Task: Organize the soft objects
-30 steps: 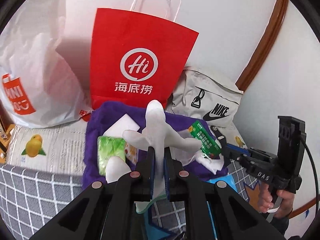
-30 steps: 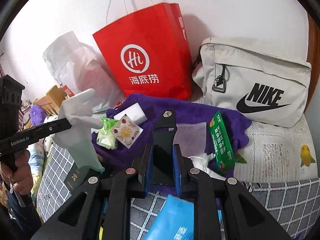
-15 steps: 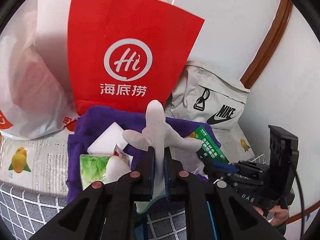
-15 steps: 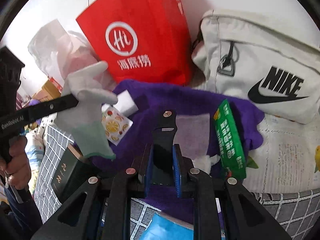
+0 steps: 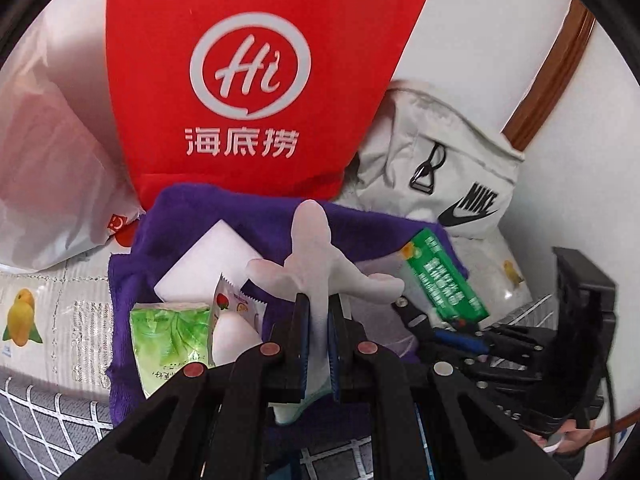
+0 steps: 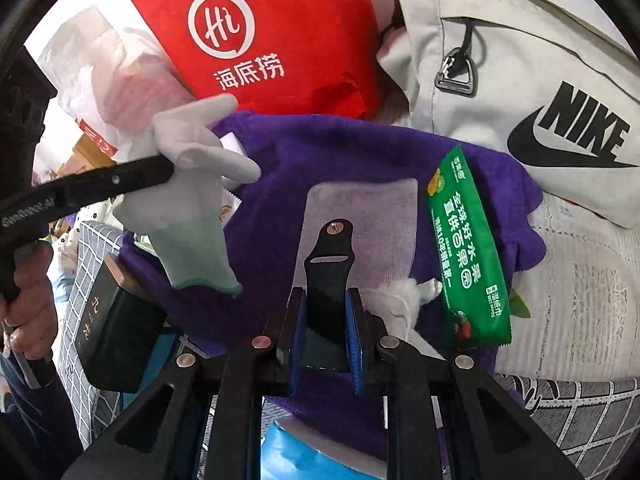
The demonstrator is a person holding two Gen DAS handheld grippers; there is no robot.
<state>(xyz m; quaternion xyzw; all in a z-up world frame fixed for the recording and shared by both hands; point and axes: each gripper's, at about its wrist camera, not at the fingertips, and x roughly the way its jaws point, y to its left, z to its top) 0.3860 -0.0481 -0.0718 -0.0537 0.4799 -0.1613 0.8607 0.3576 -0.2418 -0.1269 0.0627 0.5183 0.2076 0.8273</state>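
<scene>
Judging by the clutter, the sorting looks barely begun: the purple towel (image 6: 360, 152) at frame centre still carries a green wipes packet (image 6: 466, 248), a white sponge block (image 5: 208, 264), a pale green tissue pack (image 5: 172, 340) and a fruit-print sachet (image 5: 236, 300), while 3 bags stand along the top: a red paper bag (image 5: 256, 60), a beige Nike bag (image 6: 520, 80) and a white plastic bag (image 5: 44, 184). Nothing visibly sits inside any bag. The left gripper (image 5: 318, 344) is clamped narrowly on a white glove (image 5: 316, 256), lifted above the towel at centre. The right gripper (image 6: 326, 332) is closed on a black strap (image 6: 328, 272).
</scene>
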